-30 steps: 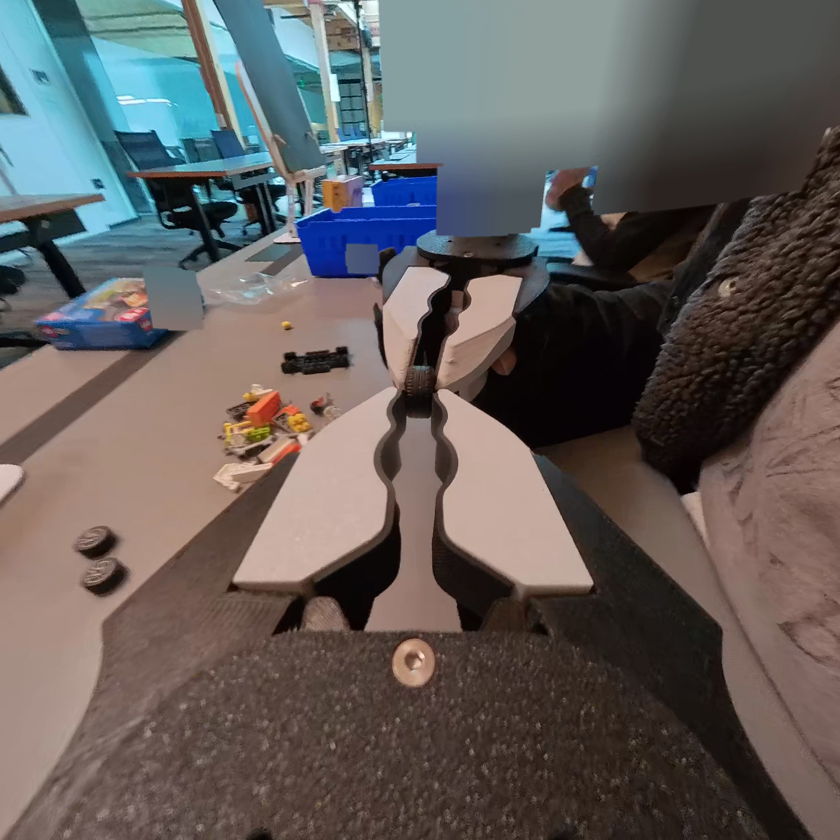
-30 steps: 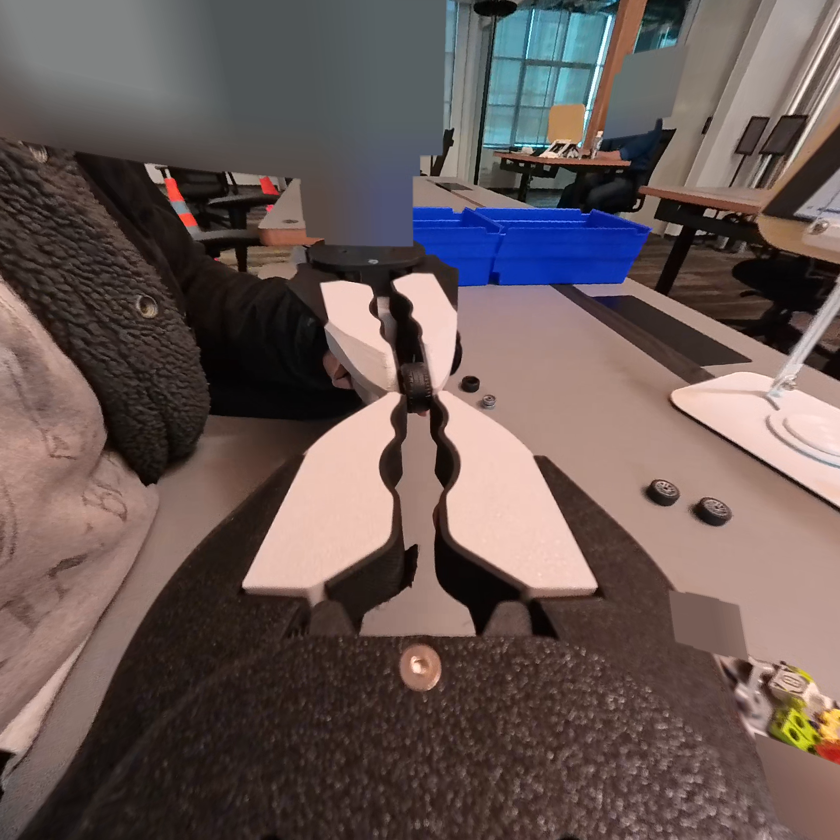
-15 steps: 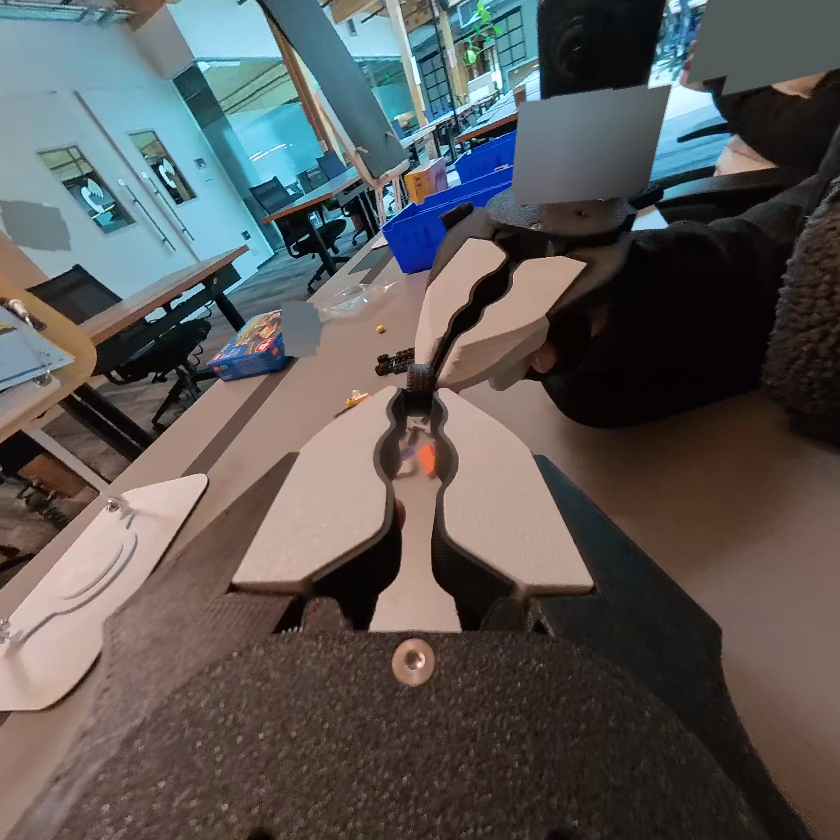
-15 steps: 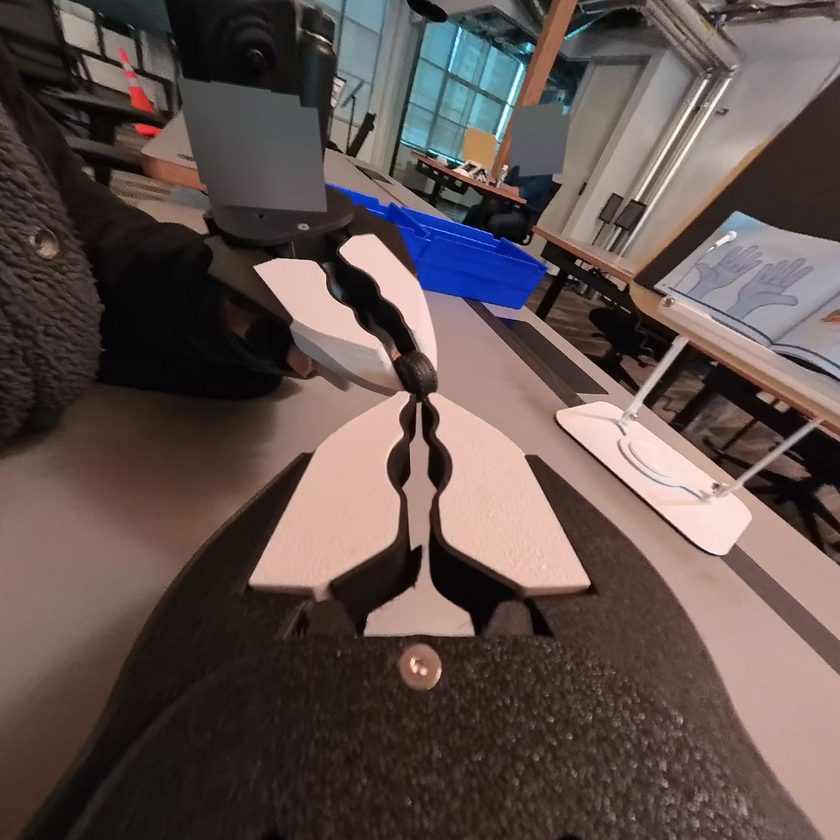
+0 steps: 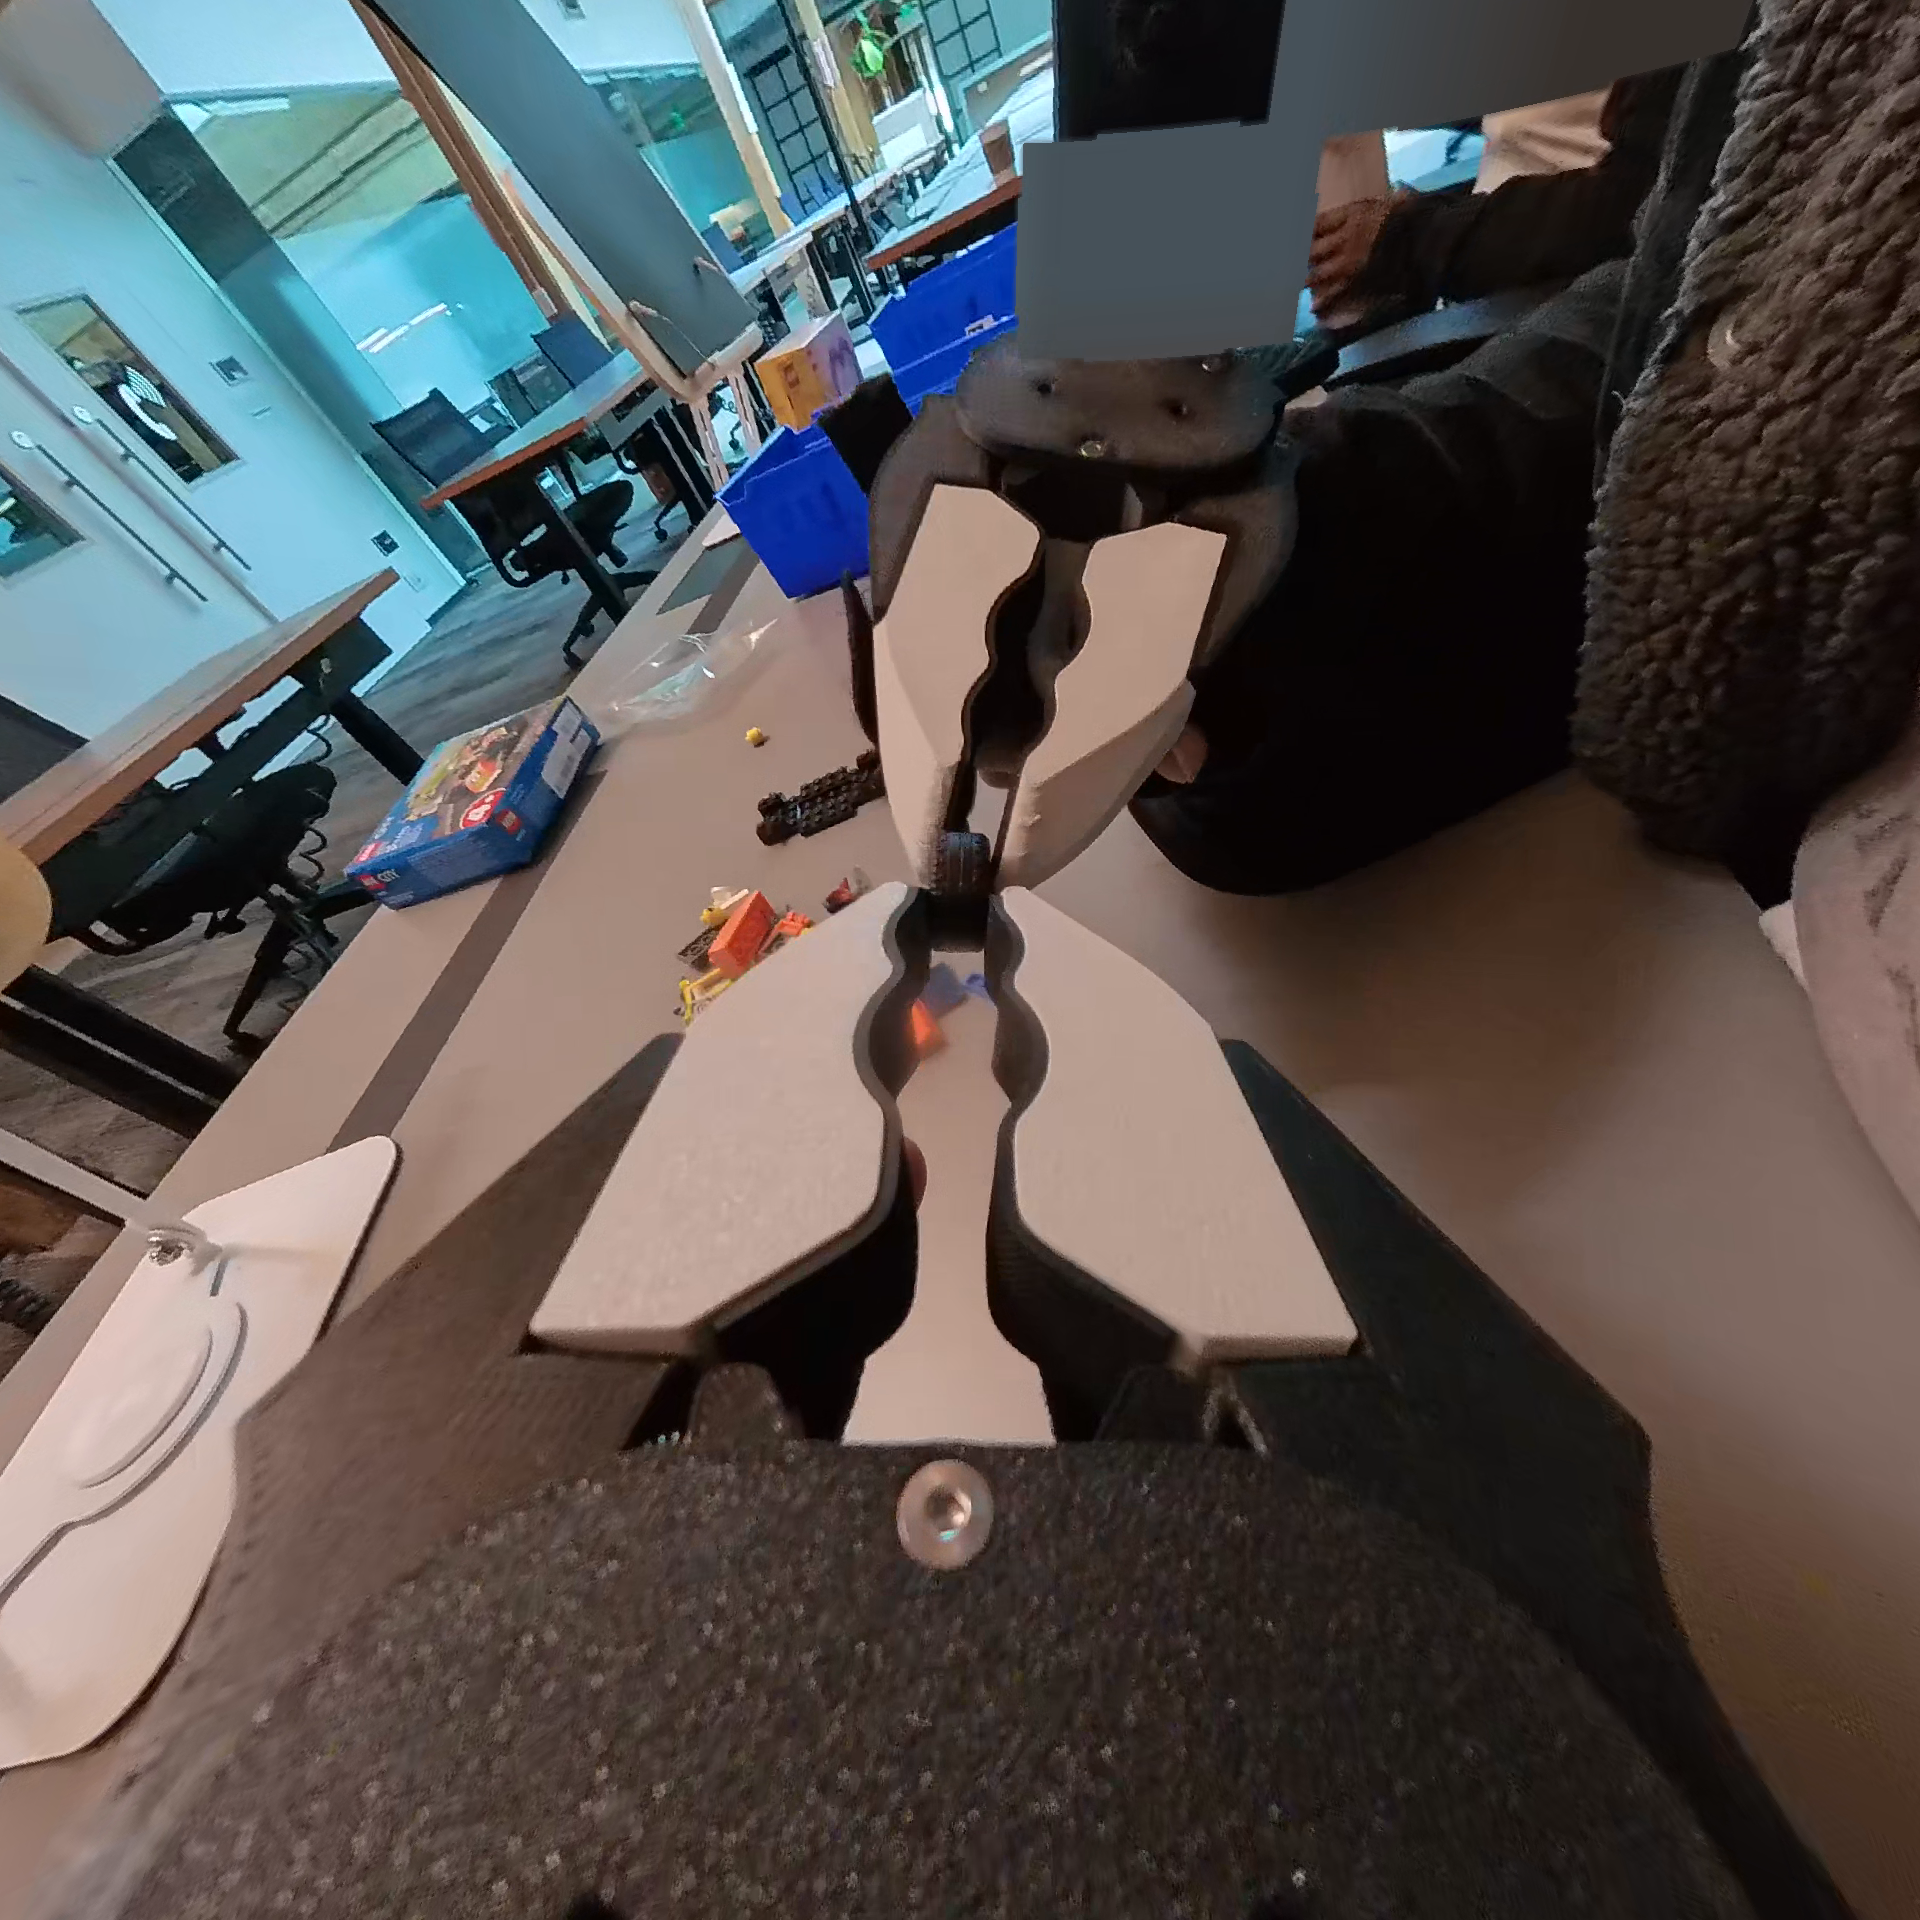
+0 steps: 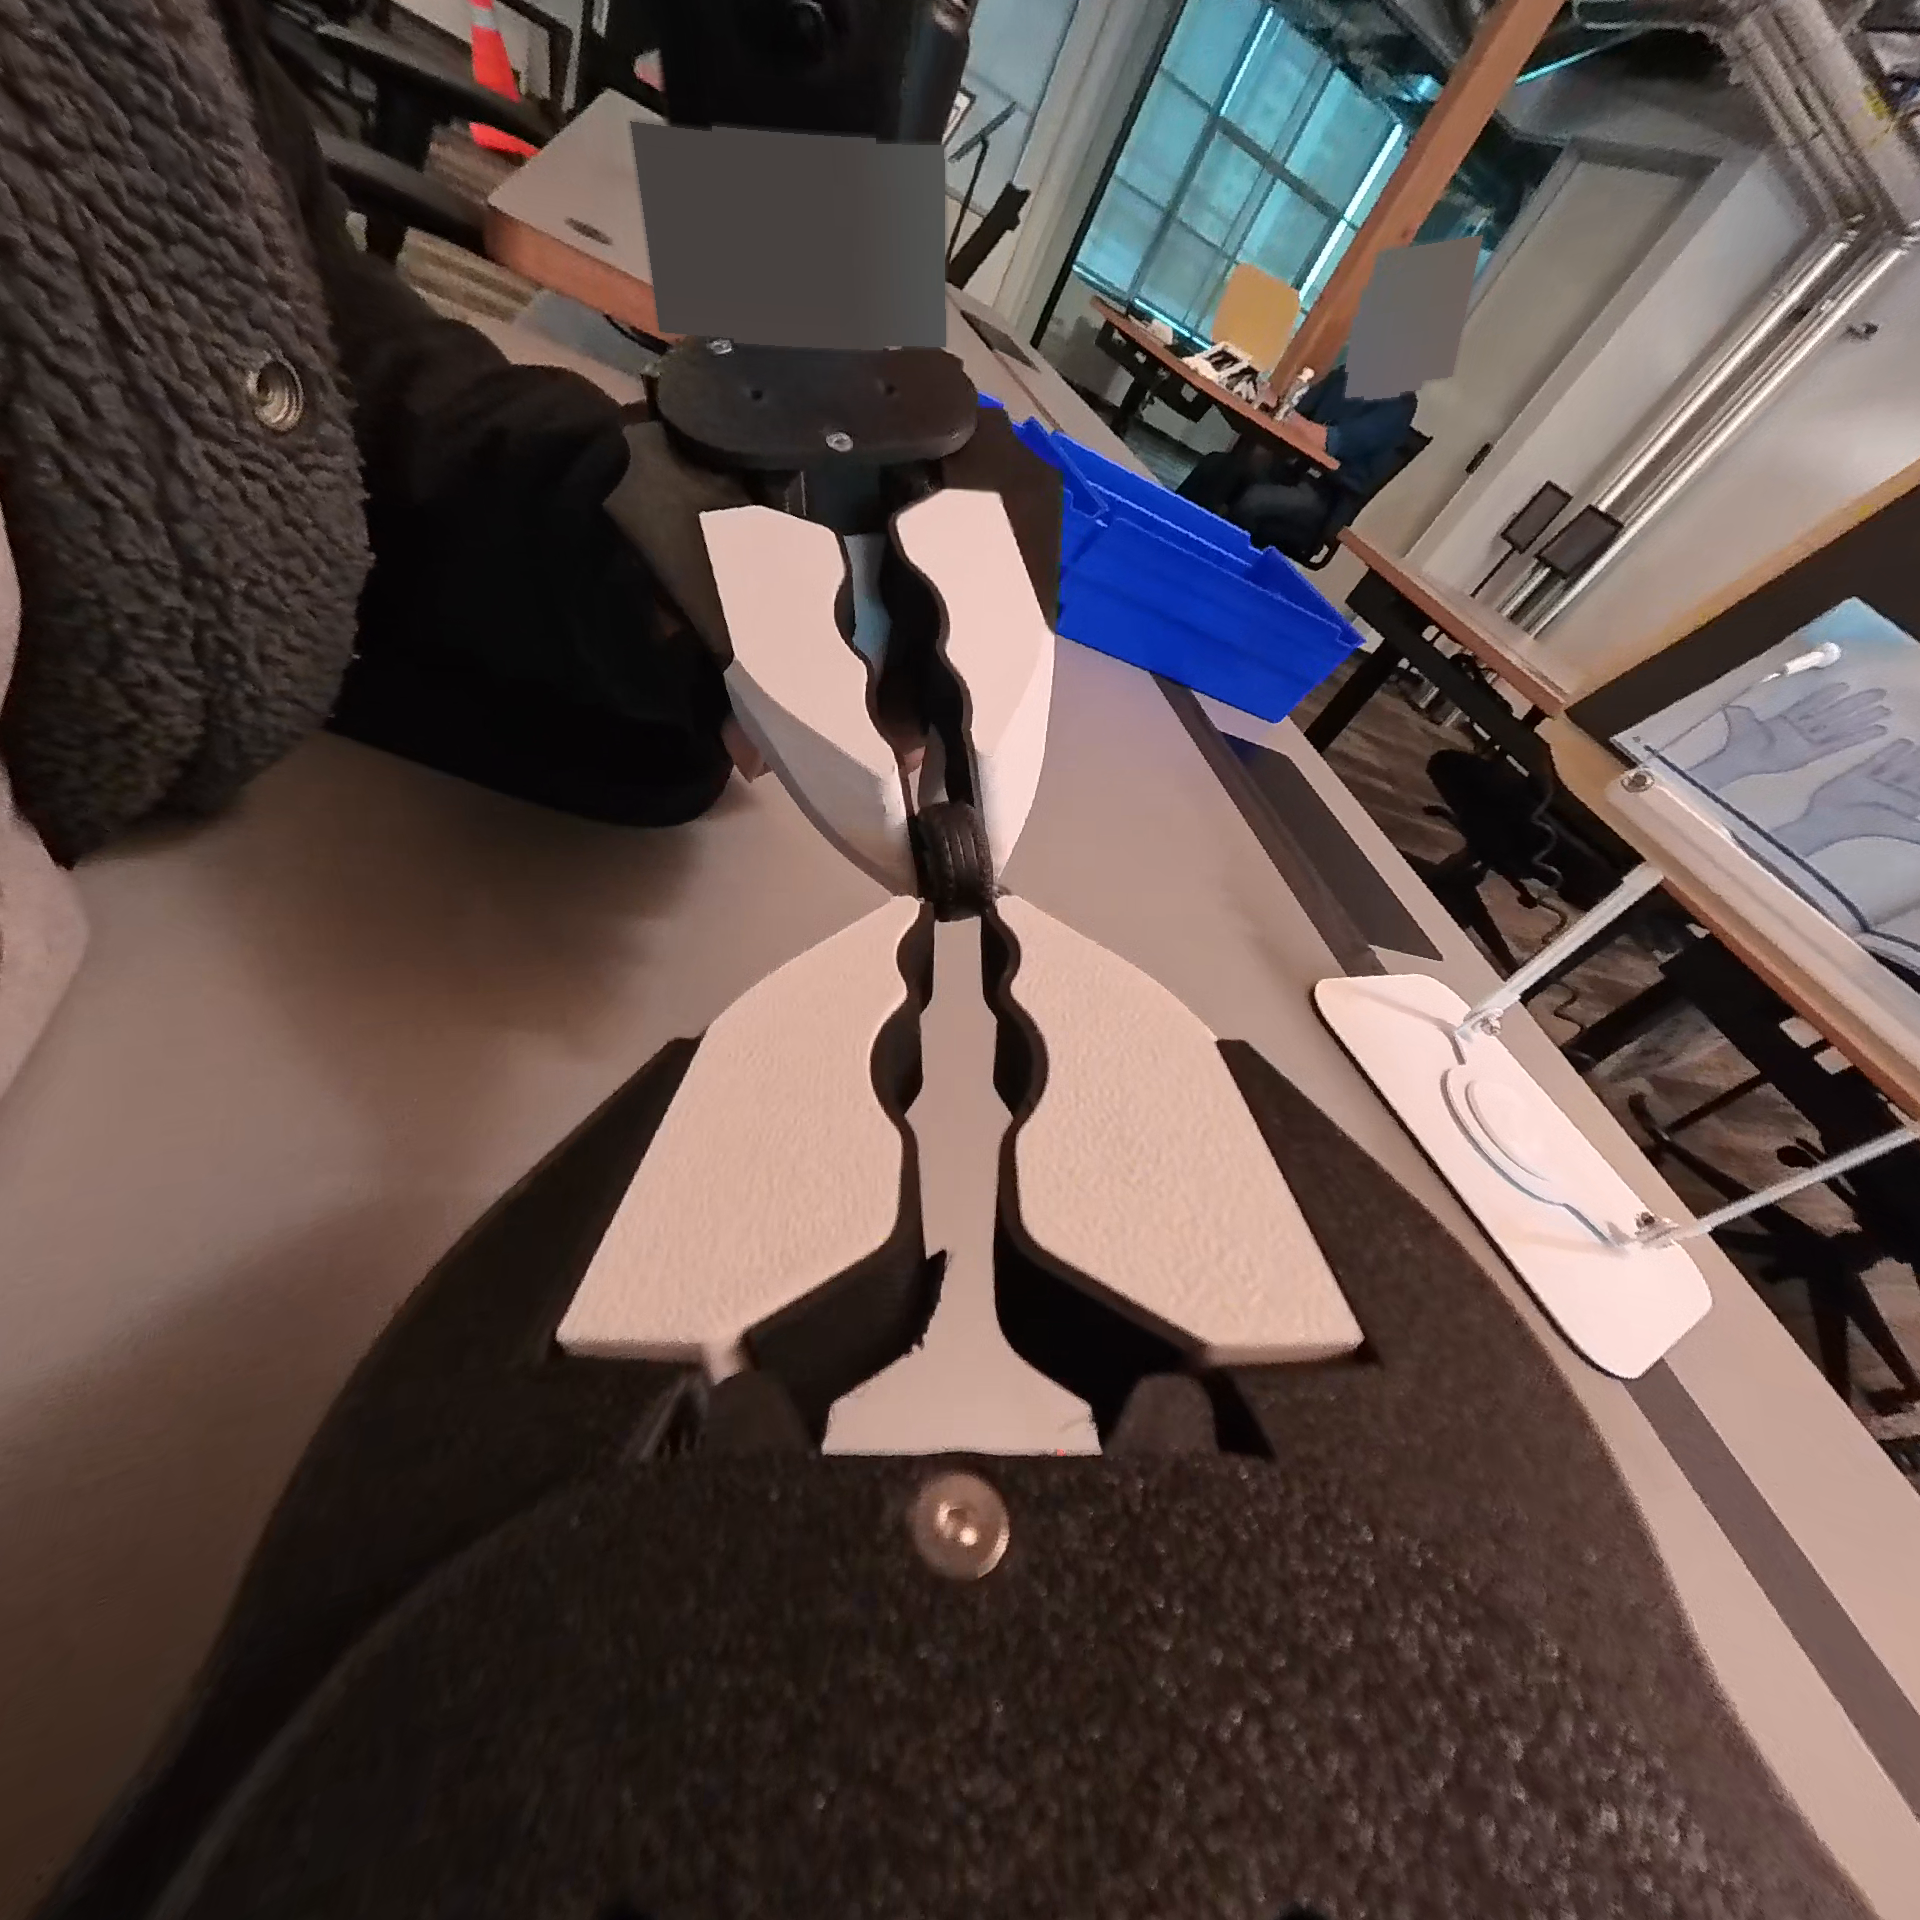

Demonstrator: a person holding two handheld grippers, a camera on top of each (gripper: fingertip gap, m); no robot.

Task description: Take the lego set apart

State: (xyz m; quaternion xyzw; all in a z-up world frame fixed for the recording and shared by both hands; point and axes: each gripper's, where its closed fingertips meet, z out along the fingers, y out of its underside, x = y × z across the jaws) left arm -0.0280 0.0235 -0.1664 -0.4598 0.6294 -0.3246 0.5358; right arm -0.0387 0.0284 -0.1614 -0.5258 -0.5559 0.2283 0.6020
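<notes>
Where both hand-held grippers [image 5: 958, 906] [image 6: 956, 906] clamp it, the small black ribbed wheel [image 5: 962, 860] hangs above the table [image 5: 1351, 997].

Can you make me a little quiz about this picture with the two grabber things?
1. True or false: both grippers pinch the same small black wheel.
2. What lies on the table just left of the loose brick pile? A) a blue box B) a red cup C) a green ball
3. Fill in: the long black piece beyond the pile is lying on the ____.

Key
1. True. The left gripper and the right gripper meet tip to tip on the wheel, held above the table.
2. A, the blue box.
3. Table; neither gripper touches it.
</notes>
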